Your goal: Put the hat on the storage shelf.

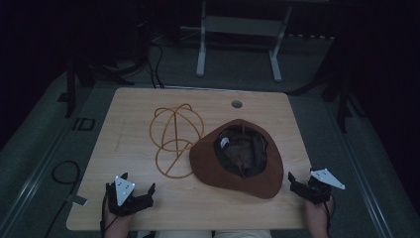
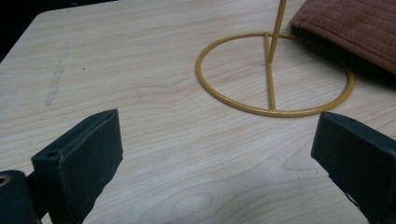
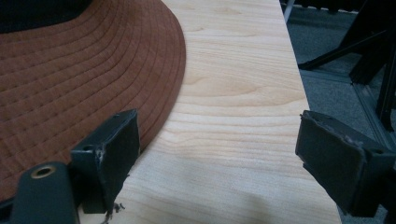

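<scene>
Both grippers' fingers [image 2: 88,154] wide apart, empty.

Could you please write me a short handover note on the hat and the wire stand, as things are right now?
Left claw: open, holding nothing, at the near left of the table.
Right claw: open, holding nothing, at the near right edge, just beside the hat's brim.
Brown hat: lying crown down, opening up, right of centre.
Yellow wire stand: upright left of the hat, the brim reaching its base ring.
Done: nothing yet.
Left, likely: lift the hat and set it on the stand.
</scene>
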The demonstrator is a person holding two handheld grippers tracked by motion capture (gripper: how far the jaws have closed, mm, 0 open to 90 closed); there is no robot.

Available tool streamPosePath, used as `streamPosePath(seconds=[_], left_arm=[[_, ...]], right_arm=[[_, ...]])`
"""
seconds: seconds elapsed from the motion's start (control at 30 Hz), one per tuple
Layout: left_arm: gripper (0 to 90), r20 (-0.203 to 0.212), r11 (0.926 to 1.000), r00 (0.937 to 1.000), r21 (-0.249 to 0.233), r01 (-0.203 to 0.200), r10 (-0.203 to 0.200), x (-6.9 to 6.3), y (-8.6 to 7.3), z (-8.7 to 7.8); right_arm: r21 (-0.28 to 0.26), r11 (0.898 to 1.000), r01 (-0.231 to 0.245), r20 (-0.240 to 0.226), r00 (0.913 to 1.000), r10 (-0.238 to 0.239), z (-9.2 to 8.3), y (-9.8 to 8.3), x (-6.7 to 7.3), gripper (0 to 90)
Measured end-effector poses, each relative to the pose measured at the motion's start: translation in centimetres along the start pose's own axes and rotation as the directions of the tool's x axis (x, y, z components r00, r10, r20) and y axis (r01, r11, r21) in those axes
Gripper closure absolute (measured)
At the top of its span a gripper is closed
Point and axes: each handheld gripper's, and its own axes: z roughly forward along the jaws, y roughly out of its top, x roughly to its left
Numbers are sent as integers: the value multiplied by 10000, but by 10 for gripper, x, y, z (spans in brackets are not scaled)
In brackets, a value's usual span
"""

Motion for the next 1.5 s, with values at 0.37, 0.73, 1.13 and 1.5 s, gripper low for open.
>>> streamPosePath(seconds=[0.37, 0.73, 1.13, 1.5], left_arm=[[26, 183, 9989, 9988, -69, 463, -461, -2, 3, 0], [27, 1003, 9994, 9948, -290, 189, -159, -15, 7, -1], [51, 1659, 9954, 9816, -7, -961, 949, -37, 13, -5], [51, 2167, 9918, 9741, 943, -862, 641, -40, 11, 0]], right_arm=[[848, 9961, -234, -450, 9986, 273, -2, 0, -1, 130], [300, 9980, -550, -1304, 9897, 584, -36, 51, 8, 139], [-83, 9998, 167, -2113, 9773, -180, -19, 95, 31, 162], [708, 9963, 497, -2231, 9742, -328, 27, 114, 50, 222]])
